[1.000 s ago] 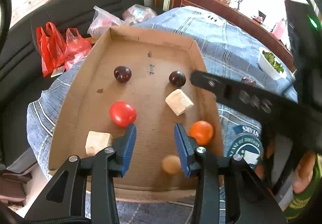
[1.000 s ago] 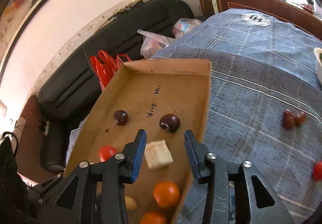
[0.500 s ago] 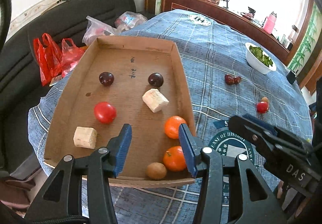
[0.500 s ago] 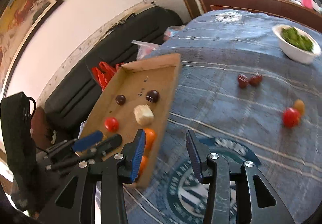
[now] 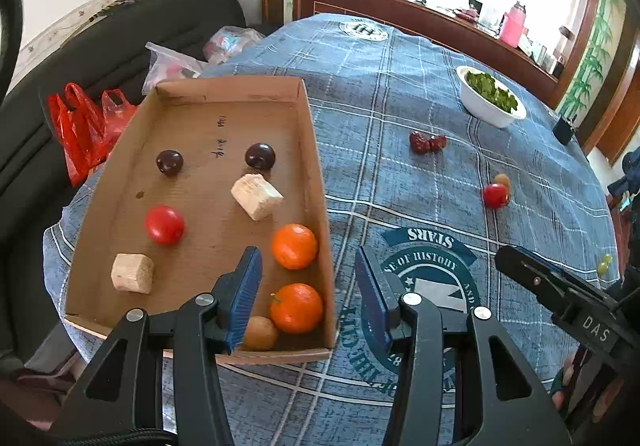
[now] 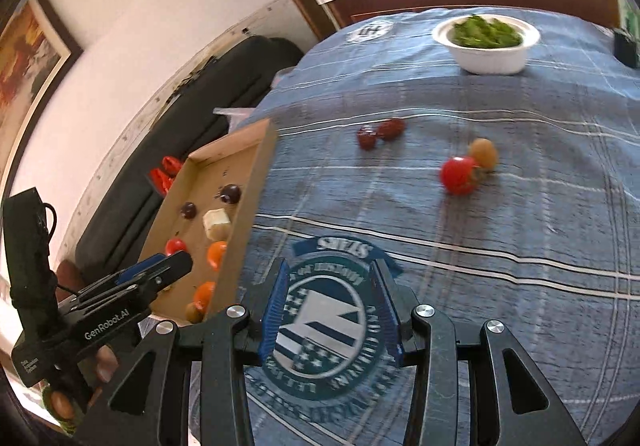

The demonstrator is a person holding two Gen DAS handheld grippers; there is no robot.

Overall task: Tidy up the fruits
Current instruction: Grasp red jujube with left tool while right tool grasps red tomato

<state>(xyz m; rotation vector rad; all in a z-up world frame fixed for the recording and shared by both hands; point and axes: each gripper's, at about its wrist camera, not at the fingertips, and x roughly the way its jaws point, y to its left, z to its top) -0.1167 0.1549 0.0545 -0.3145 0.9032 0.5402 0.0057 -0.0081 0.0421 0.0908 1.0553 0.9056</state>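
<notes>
A cardboard tray [image 5: 312, 149] on the blue checked cloth holds two oranges [image 5: 294, 246], a brown fruit [image 5: 260, 333], a red tomato [image 5: 164, 225], two dark plums [image 5: 260, 155] and two pale chunks [image 5: 256, 195]. My left gripper [image 5: 308, 286] hangs open and empty above the tray's near right corner. My right gripper [image 6: 332, 298] is open and empty over the round emblem on the cloth. Out on the cloth lie a tomato [image 6: 459, 174] touching a small brown fruit [image 6: 484, 153], two red dates [image 6: 380, 131] and green grapes [image 5: 604, 265].
A white bowl of greens [image 6: 486, 41] stands at the far side of the table. Red plastic bags [image 5: 80, 129] and clear bags lie on the black sofa [image 5: 120, 45] behind the tray. A small dark object [image 5: 564, 129] sits near the table's far right edge.
My left gripper drew back from inside the tray to its near right corner, and its jaws widened. My right gripper swung from above the tray out over the emblem on the cloth.
</notes>
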